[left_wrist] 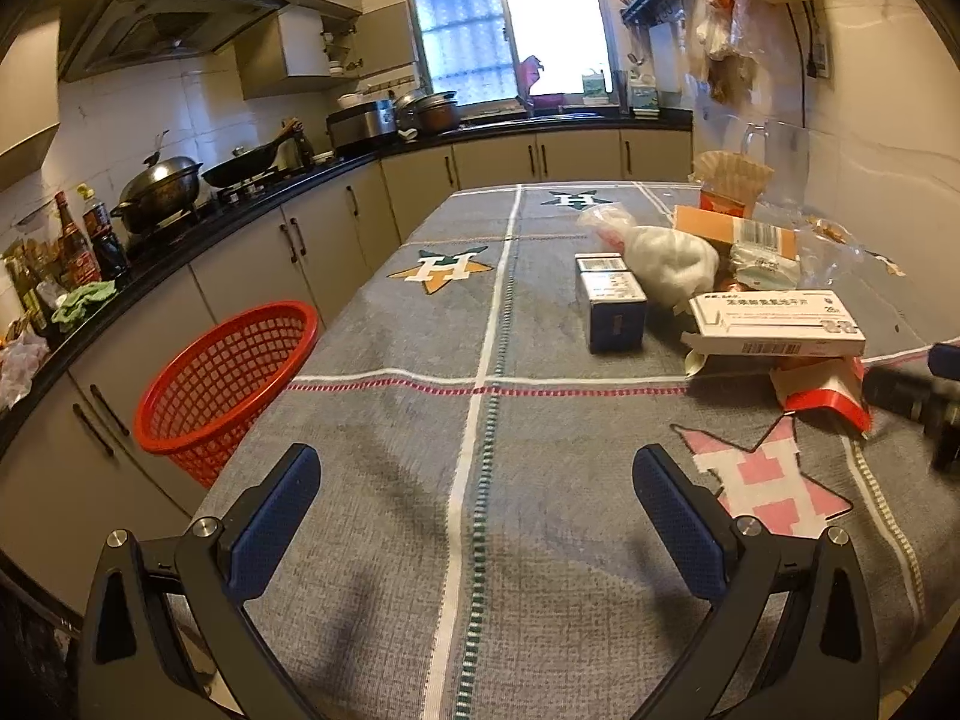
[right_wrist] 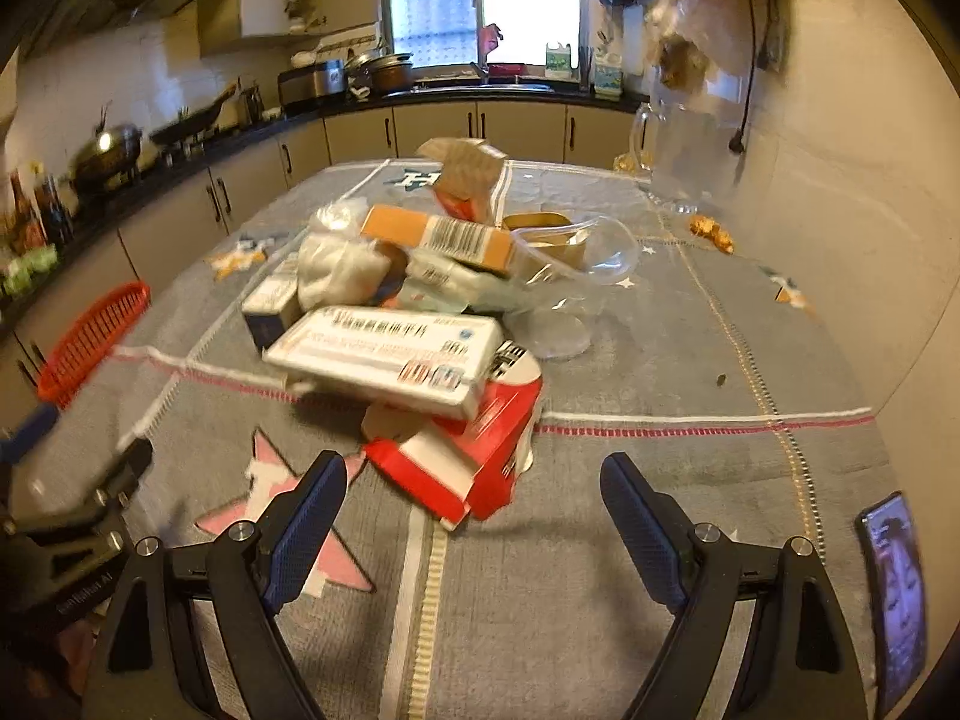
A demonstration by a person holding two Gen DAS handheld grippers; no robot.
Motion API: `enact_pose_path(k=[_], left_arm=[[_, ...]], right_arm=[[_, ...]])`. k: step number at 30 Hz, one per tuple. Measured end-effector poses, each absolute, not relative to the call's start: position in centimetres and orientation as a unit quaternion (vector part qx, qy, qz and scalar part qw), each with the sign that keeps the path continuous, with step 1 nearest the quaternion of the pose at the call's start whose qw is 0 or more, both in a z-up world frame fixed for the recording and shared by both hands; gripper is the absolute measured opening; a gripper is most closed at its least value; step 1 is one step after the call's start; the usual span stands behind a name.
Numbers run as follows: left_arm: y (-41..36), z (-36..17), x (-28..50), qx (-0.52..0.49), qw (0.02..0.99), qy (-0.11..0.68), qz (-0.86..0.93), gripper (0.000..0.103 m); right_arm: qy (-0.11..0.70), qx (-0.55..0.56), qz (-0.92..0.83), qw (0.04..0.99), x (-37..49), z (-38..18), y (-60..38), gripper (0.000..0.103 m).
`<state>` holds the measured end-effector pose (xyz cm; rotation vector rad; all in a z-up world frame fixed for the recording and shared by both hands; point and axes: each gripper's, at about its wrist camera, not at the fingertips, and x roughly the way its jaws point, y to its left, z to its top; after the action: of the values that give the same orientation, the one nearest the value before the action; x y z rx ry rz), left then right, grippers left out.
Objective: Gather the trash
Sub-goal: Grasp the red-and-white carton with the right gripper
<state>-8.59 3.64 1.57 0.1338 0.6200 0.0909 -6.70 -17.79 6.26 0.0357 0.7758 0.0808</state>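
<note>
Both grippers are up over the table (left_wrist: 390,540) and nothing is in hand yet. The left gripper (left_wrist: 477,498) has its jaws spread wide, empty, with only grey cloth ahead of it. The red basket (left_wrist: 225,381) sits off its left front, beside the table edge and below table level, which looks like the natural drop spot for anything swept or carried that way.

The right gripper (right_wrist: 474,516) is also gaping wide and empty, and it's pointed straight at the trash heap. Nearest to it, just ahead between the fingertips, lies the torn red carton (right_wrist: 474,450), flattened and angled. Resting on top of that, a little further forward, is the white box (right_wrist: 390,354). Beyond come a white bag (right_wrist: 339,267), an orange box (right_wrist: 444,237) and a crushed clear cup (right_wrist: 576,258), all leaning on one another. To the front left of the pile sits a blue box (right_wrist: 270,306).

A phone (right_wrist: 894,588) lies flat to the right of the right gripper; not trash, I'd say, so best left alone.

The right view is blurred, so fine edges are hard to call. My read: the red carton is the first pick, and the white box on it may slide off.
</note>
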Motion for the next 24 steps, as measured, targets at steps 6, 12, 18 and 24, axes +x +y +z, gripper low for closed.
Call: enact_pose_path(k=[6, 12, 18, 24], left_arm=[[3.8, 2.6, -7.3, 0.054, 0.947, 0.318, 0.003, 0.103], [3.9, 3.1, -6.1, 0.038, 0.943, 0.330, -0.028, 0.088], [4.3, 3.4, -4.9, 0.014, 0.936, 0.347, -0.052, 0.077], [4.5, 4.0, -3.6, -0.017, 0.927, 0.364, -0.089, 0.077]], right_arm=[[0.404, 0.111, 0.086, 0.904, -4.7, 6.3, -21.5, 0.080], [0.439, 0.126, 0.117, 0.882, -3.2, 4.8, -21.1, 0.071], [0.455, 0.111, 0.117, 0.876, -1.1, 3.6, -19.5, 0.071], [0.463, 0.115, 0.112, 0.872, -0.1, 2.9, -19.6, 0.058]])
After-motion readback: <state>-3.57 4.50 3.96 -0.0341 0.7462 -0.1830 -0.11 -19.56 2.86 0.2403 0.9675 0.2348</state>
